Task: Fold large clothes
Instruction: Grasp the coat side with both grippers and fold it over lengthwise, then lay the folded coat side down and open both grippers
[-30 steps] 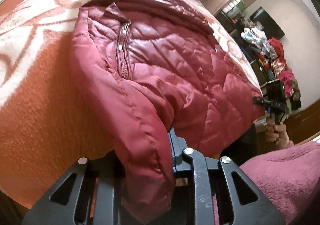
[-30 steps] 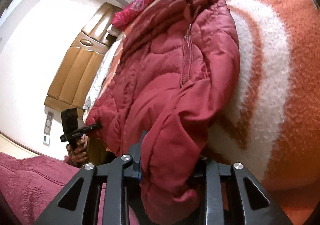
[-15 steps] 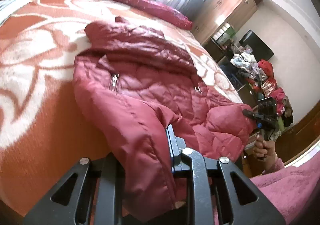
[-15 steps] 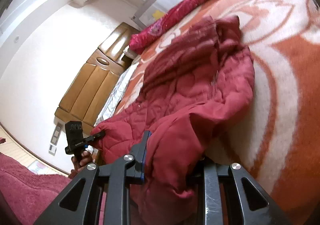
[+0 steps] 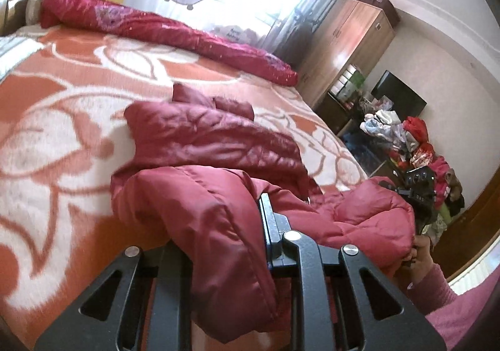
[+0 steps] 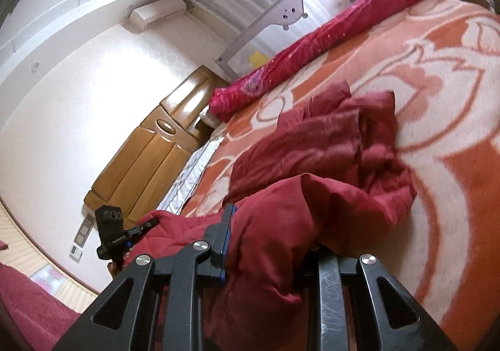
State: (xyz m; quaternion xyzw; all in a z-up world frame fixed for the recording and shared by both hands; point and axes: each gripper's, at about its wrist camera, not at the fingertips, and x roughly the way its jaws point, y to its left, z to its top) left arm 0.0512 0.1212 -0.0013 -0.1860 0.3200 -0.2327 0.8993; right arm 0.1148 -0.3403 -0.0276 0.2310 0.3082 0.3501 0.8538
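A dark red quilted puffer jacket (image 5: 212, 145) lies on the bed, its lower part lifted and bunched toward me. My left gripper (image 5: 218, 244) is shut on one corner of the jacket's hem, which drapes over its fingers. My right gripper (image 6: 268, 244) is shut on the other hem corner of the jacket (image 6: 328, 148). Each gripper also shows in the other's view: the right one (image 5: 418, 195) at the right edge, the left one (image 6: 115, 229) at the left.
The orange and white floral blanket (image 5: 62, 120) covers the bed. A rolled red quilt (image 5: 162, 26) lies along the far edge by a grey bed rail (image 6: 281, 13). A wardrobe (image 5: 350, 48), a dark screen and a heap of clothes (image 5: 406, 138) stand at the right.
Both grippers have risen and moved forward with the jacket's hem, so the lower half now folds up over the upper part; the zip is no longer visible.
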